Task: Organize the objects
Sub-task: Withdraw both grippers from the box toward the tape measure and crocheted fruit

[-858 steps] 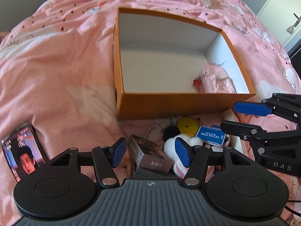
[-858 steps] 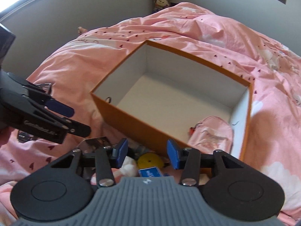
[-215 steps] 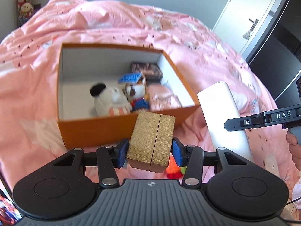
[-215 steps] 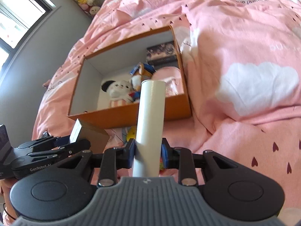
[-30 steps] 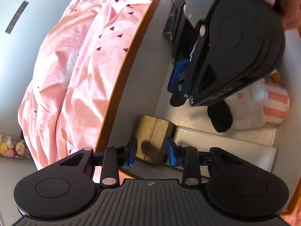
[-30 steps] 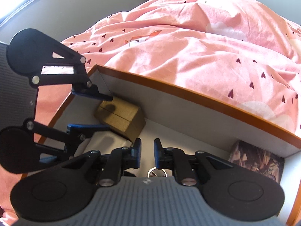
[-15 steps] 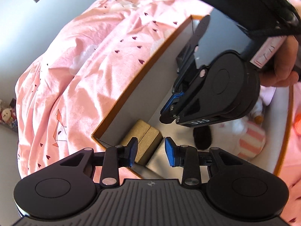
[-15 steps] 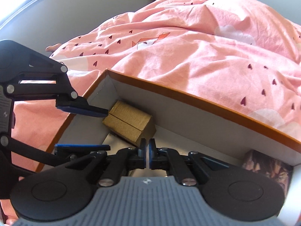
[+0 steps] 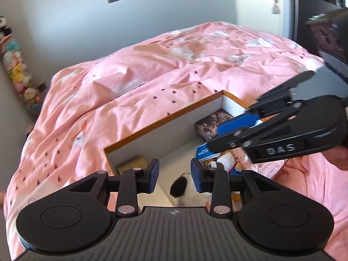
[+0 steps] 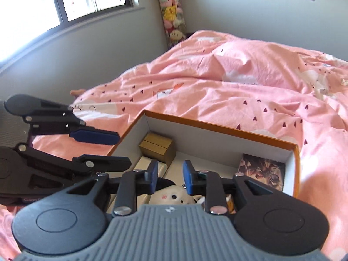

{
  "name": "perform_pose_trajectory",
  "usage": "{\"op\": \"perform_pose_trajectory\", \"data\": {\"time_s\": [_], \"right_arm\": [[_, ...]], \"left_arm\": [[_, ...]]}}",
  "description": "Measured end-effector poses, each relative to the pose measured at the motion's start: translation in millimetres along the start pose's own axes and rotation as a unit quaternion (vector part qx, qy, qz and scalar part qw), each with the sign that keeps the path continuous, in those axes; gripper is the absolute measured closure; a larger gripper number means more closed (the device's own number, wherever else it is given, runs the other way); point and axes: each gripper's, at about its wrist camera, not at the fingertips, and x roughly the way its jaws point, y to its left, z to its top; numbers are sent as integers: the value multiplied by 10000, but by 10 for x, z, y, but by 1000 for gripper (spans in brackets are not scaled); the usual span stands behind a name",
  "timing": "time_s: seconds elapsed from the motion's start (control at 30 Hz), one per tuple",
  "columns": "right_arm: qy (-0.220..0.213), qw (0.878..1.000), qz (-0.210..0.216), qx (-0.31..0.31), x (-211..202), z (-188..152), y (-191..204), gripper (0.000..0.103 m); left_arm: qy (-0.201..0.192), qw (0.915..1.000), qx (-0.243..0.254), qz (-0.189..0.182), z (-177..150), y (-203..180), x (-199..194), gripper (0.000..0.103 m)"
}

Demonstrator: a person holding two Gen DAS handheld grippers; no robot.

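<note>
Both lifted clear of orange box (image 10: 219,128). Left gripper (image 9: 175,175) parted, empty; right gripper (image 10: 168,177) opening, empty. Gold box (image 10: 157,146) beyond right jaws, released in corner. Placement judged complete.

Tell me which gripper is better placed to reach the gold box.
Probably right. The right gripper, jaws opening and empty, points straight at the gold box inside the orange box; the left gripper hangs off to the side by the wall.
</note>
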Motion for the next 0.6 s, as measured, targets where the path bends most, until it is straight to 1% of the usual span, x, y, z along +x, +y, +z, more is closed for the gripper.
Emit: {"op": "perform_pose_trajectory", "data": {"time_s": [0.03,0.07,0.13,0.17,0.23,0.27,0.3,0.37,0.47,0.57,0.6], "right_arm": [[-29,10000,-69,-9,-65,-42,11,73],[-43,9999,-157,-17,-120,-86,25,71],[-106,9992,-394,-54,-230,-210,53,70],[-153,9986,-501,-51,-290,-277,57,70],[-312,9978,-583,18,-384,-407,50,66],[-371,9974,-607,66,-432,-464,46,57],[-386,9971,-648,123,-478,-520,49,55],[-351,9968,-700,184,-566,-622,63,53],[-320,9956,-856,205,-699,-772,100,44],[-168,9946,-971,325,-759,-898,109,43],[-110,9938,-1046,362,-770,-941,113,39]], "left_arm": [[29,9998,-177,69,-35,-27,-47,62],[46,9992,-371,140,-71,-44,-174,61],[48,9974,-662,293,-135,-103,-261,59],[67,9966,-741,367,-165,-140,-283,57],[132,9952,-867,444,-210,-205,-310,54],[174,9943,-962,437,-234,-229,-326,49],[215,9932,-1069,402,-254,-239,-331,45],[260,9913,-1236,367,-294,-267,-339,42],[309,9893,-1376,361,-353,-321,-362,41],[344,9879,-1473,329,-419,-390,-371,35],[357,9879,-1479,304,-444,-419,-373,35]]}}
